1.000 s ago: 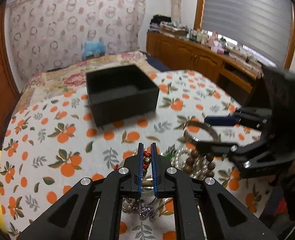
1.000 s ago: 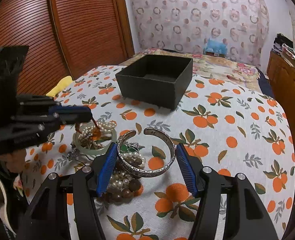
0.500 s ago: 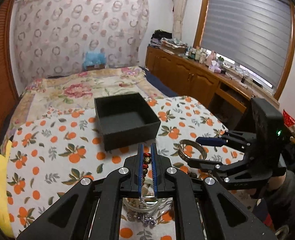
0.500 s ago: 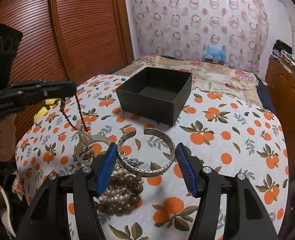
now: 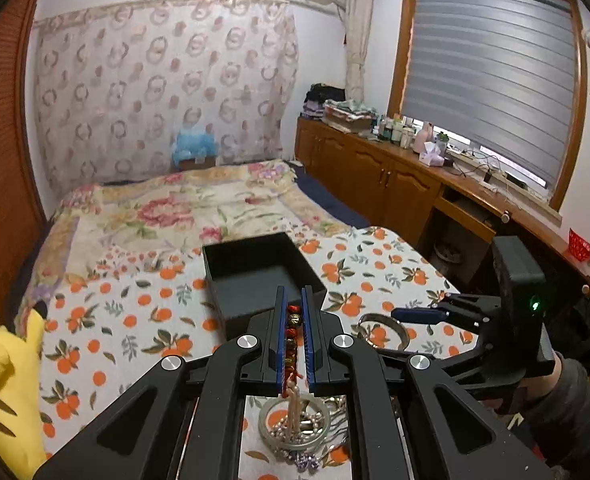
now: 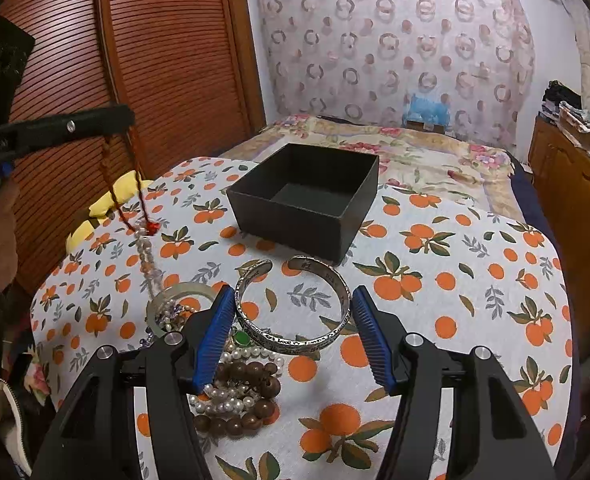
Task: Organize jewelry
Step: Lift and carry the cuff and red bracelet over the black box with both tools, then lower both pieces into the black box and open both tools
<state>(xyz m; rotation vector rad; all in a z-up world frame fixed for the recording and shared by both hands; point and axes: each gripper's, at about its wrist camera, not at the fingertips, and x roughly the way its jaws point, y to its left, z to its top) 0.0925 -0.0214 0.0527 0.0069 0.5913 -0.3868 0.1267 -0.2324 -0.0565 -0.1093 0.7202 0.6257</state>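
Looking forward from the left wrist, a bed with a floral quilt (image 5: 183, 204) runs back to a wall hung with a ring-patterned curtain (image 5: 163, 80). Wooden cabinets (image 5: 379, 172) stand under a window with a grey blind (image 5: 491, 76). Nearer, an orange-print cloth (image 5: 135, 320) covers the surface, with an open black box (image 5: 255, 276) on it and something yellow (image 5: 3, 392) at the left edge. The left gripper (image 5: 294, 312) is clamped on a red cord necklace (image 5: 294, 332) strung with beads, its blue pads nearly together; the strand hangs down to a pale bangle (image 5: 295, 424) on the cloth below. To the right, the right gripper (image 5: 407, 332) holds a silver cuff (image 5: 383, 326) above the cloth.

From the right wrist, a slatted wooden door (image 6: 167, 72) fills the left side, with the same curtain and bed beyond. The box (image 6: 307, 196) sits in the middle of the orange-print cloth (image 6: 475, 280), nothing visible inside it. The right gripper (image 6: 291, 312) stands fairly wide, its blue pads pressed against the outer sides of the silver cuff (image 6: 295, 312). Under it lie a pearl strand (image 6: 231, 396) and brown wooden beads (image 6: 247, 376) in a heap. At left, the left gripper (image 6: 123, 116) is raised, and the necklace (image 6: 135, 196) dangles from it down into the bangle (image 6: 179, 300).
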